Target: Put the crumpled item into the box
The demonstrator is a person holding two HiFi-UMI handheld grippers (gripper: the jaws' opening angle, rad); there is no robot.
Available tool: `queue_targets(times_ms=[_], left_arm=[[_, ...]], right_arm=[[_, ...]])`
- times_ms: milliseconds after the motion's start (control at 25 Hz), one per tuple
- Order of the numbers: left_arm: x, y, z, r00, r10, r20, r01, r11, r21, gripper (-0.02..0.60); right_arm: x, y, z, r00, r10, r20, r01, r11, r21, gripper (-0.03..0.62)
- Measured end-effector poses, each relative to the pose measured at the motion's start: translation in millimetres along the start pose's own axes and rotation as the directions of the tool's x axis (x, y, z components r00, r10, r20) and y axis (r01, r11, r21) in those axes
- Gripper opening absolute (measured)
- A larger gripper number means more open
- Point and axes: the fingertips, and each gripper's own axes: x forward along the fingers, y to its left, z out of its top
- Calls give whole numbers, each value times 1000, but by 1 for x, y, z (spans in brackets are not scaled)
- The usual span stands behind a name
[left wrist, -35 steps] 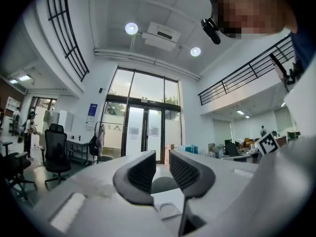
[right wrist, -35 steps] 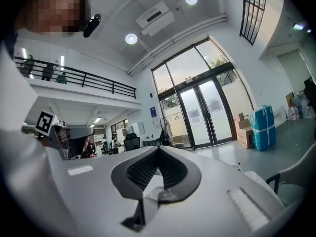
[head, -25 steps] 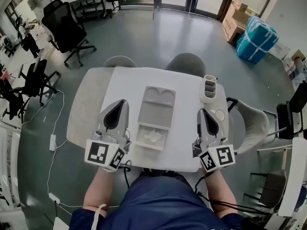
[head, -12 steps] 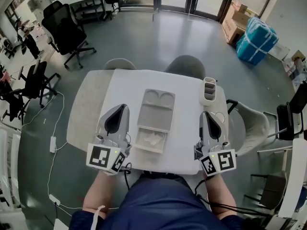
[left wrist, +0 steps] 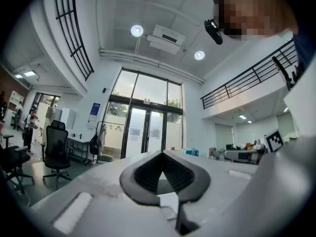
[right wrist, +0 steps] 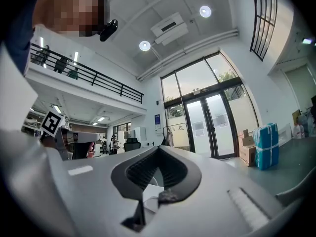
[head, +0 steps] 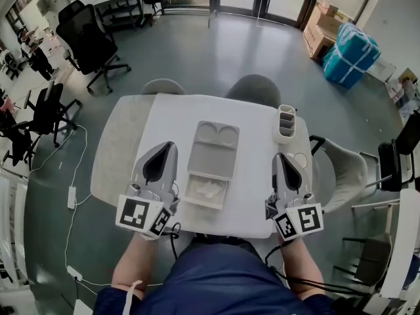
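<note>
A grey compartment box [head: 213,157] lies in the middle of the white table. A crumpled white item [head: 209,190] sits inside its nearest compartment. My left gripper [head: 167,147] rests to the left of the box, pointing away from me, jaws shut and empty. To the right of the box my right gripper [head: 283,155] lies the same way, also shut on nothing. In the left gripper view the left gripper [left wrist: 163,153] shows its jaws closed to a point, aimed at the glass doors. The right gripper [right wrist: 158,148] looks the same in the right gripper view.
A small divided holder [head: 286,122] stands at the table's far right, a round white disc [head: 300,157] near the right gripper. Two grey chairs [head: 254,87] stand at the far side, another chair [head: 348,169] on the right. A cable [head: 72,195] runs across the floor at left.
Only the view has shifted slightly. Both grippers stay shut beside the box, and the crumpled item has not moved.
</note>
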Motion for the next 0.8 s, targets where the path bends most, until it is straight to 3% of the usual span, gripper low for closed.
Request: queue_targets(times_ms=[800], left_arm=[[5,0,-12,1000,-21,-23,21,1000,-9,2]], right_arm=[[2,-2,-10,1000,-20,-23,20,1000,20,2]])
